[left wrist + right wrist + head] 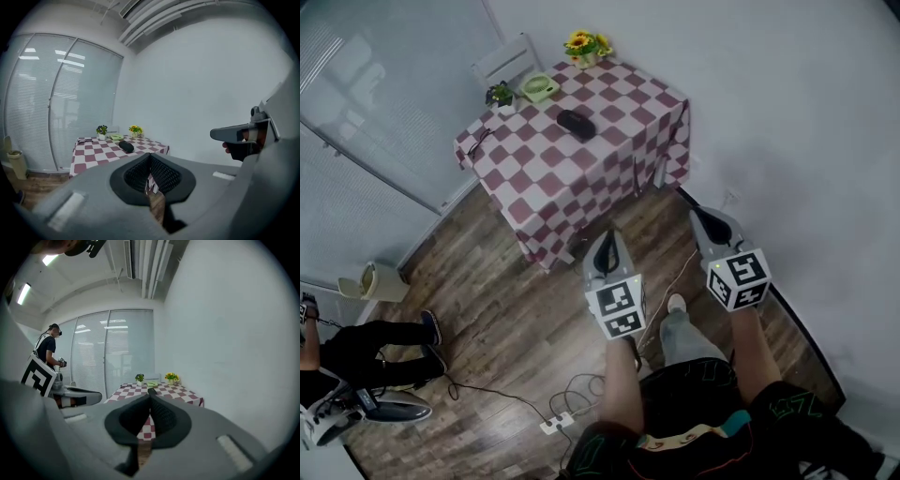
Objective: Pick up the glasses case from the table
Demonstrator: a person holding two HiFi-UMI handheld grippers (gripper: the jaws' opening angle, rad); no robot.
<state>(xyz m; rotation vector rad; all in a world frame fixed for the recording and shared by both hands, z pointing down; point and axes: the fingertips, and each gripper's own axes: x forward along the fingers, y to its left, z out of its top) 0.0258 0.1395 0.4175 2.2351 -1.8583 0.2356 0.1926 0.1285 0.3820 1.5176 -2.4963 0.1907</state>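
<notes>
The left gripper (149, 156) is clenched, its two dark ribbed pads meeting at the tips with nothing between them; only a sliver of checked cloth and wooden floor (516, 309) shows through the hollow lower down. In the head view it hangs over the floor in front of the person's legs, its marker cube (616, 309) facing up and its nose aimed at the table. Just to its right the right gripper (150, 397) is likewise closed tight and empty, pads pressed together along their length, and it too points at the table, held beside the white wall. Neither gripper touches anything. The glasses case (576, 123) lies well apart from both, on the tabletop (581, 178), which is draped in a red-and-white checked cloth. It is a dark, rounded oblong, shut, lying flat and set at a slant to the squares, near the middle of the tabletop and a little toward its far side. To its left, by the edge, lies a pair of spectacles (478, 141); beyond it stand a small potted plant (500, 96), a pale green object (539, 88) and a bunch of yellow flowers (584, 45), none of them touching the case.
</notes>
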